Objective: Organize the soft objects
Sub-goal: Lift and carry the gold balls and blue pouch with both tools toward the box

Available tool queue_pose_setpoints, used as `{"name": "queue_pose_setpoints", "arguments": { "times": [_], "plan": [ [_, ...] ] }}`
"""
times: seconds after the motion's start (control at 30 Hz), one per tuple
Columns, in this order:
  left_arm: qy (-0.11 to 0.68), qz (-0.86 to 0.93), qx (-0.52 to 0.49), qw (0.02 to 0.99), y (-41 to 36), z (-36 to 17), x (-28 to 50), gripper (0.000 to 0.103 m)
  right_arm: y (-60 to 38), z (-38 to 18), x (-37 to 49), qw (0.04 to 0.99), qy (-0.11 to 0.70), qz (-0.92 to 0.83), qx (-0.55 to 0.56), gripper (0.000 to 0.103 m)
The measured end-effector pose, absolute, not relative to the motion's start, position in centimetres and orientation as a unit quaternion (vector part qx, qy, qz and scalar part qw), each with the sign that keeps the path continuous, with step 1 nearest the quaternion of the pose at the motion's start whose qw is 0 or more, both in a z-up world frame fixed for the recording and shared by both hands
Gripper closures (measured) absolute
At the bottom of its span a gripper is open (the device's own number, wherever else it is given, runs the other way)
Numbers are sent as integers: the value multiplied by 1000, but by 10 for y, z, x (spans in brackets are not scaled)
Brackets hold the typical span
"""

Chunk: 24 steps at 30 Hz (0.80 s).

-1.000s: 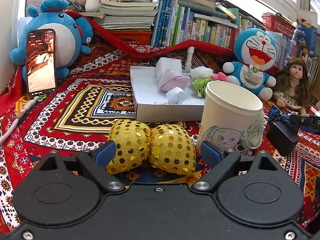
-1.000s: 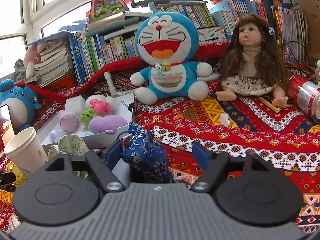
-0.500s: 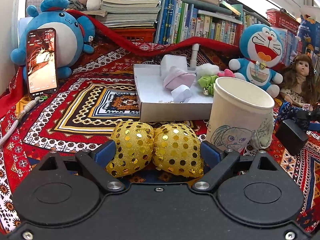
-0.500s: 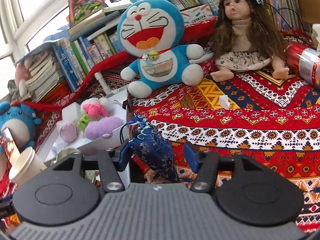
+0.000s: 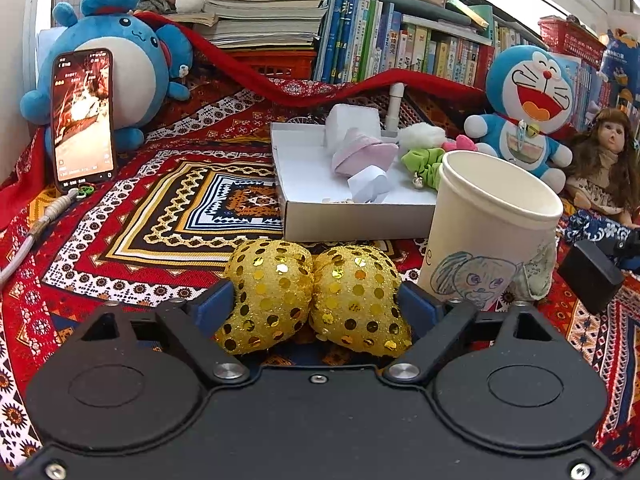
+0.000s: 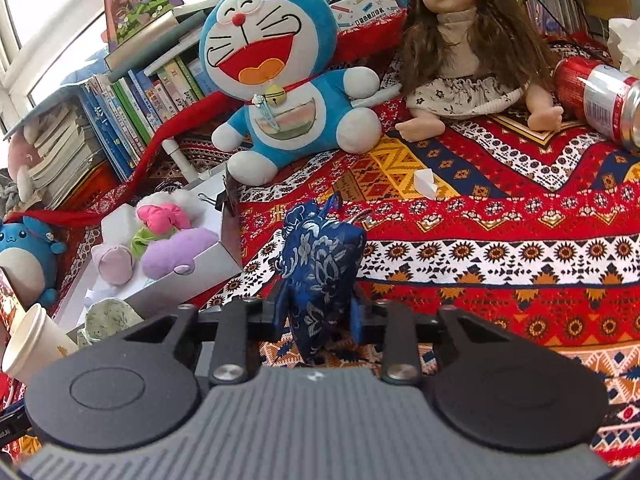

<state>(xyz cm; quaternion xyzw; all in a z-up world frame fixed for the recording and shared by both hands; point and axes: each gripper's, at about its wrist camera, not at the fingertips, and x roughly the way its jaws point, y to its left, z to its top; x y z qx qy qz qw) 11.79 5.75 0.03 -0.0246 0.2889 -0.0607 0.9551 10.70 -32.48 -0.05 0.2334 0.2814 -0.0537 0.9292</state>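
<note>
In the left wrist view a gold sequined soft heart (image 5: 316,294) lies on the patterned cloth between the blue fingertips of my open left gripper (image 5: 316,308), which stand at its two sides. In the right wrist view my right gripper (image 6: 318,312) is shut on a blue embroidered pouch (image 6: 320,264) and holds it up. A white box (image 5: 352,216) holds several soft pieces; it also shows in the right wrist view (image 6: 200,272).
A paper cup (image 5: 488,236) stands right of the heart, with a pale green pouch (image 5: 538,268) behind it. A phone (image 5: 82,116) leans on a blue plush. A Doraemon plush (image 6: 276,76), a doll (image 6: 456,44) and a red can (image 6: 600,100) are behind. Books line the back.
My right gripper has closed on the blue pouch and lifted it, tilting. My left gripper has moved slightly forward around the gold heart.
</note>
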Motion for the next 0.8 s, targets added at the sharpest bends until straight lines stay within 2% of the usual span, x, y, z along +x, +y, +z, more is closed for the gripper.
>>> {"name": "queue_pose_setpoints", "arguments": {
  "times": [0.2,0.33,0.37,0.4,0.43,0.53,0.63,0.7,0.8],
  "plan": [
    [272,-54,-11,961,54,5,113,53,-317,5,107,938,272,-48,210,76],
    [257,-55,-8,965,55,11,108,65,-312,9,106,942,268,-43,197,77],
    [253,-58,-8,966,55,13,106,72,-311,10,105,943,266,-41,194,77],
    [249,-62,-8,966,55,15,105,85,-310,11,105,944,265,-40,191,77],
    [248,-73,-10,966,55,17,104,89,-309,12,105,945,263,-39,189,77],
    [262,-74,-7,962,53,14,106,87,-308,14,104,947,260,-38,185,77],
    [264,-65,-4,962,53,10,105,79,-309,14,104,946,260,-40,189,77],
    [268,-75,-3,960,51,9,104,57,-311,13,105,945,262,-41,191,76],
    [286,-82,-2,955,49,5,108,50,-313,11,105,944,263,-44,196,75]
  ]
}}
